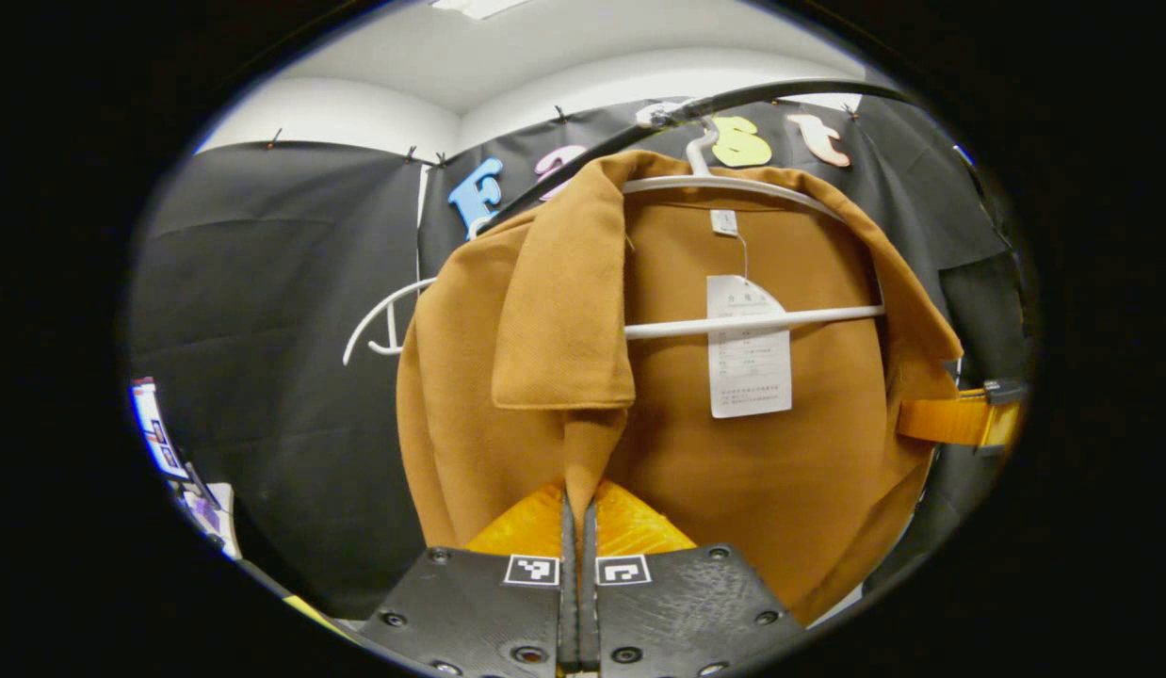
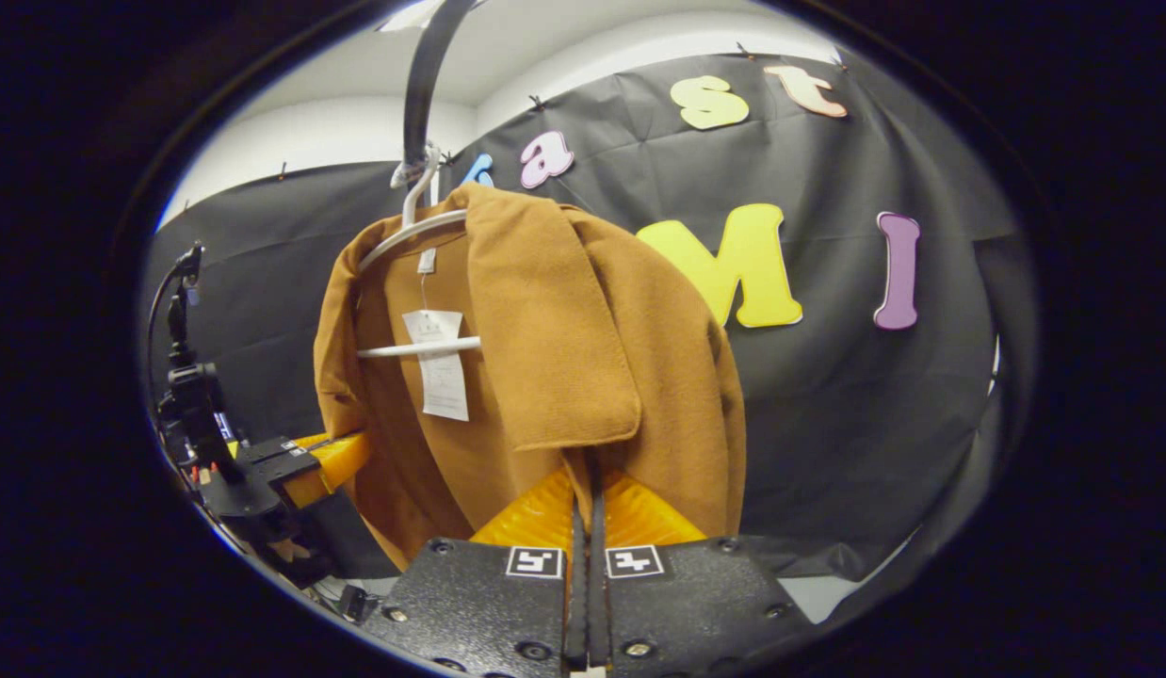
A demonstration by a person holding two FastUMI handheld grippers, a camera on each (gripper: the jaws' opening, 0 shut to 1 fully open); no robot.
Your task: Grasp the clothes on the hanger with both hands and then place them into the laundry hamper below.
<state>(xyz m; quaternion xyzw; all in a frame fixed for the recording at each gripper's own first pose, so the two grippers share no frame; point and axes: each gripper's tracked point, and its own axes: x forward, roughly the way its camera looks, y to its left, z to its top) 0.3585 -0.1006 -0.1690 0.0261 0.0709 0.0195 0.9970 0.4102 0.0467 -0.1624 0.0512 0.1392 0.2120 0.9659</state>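
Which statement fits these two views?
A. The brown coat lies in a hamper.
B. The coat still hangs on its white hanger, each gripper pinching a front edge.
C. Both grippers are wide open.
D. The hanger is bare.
B: the brown coat drapes over the white hanger, and the left gripper and right gripper each pinch a front edge.

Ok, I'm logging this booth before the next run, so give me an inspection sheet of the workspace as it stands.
Surface: nothing seen.
Job's things: brown woollen coat hangs on a white plastic hanger from a dark curved rail; a white paper tag dangles inside. Hamper: nothing seen.
Clutter: nothing seen.
Grippers: left tongs shut on the coat's left front edge below the lapel; right tongs shut on its other front edge.
Cables: thin dark cable looping up at the left of the right gripper view.
Surroundings: black cloth wall, white ceiling.
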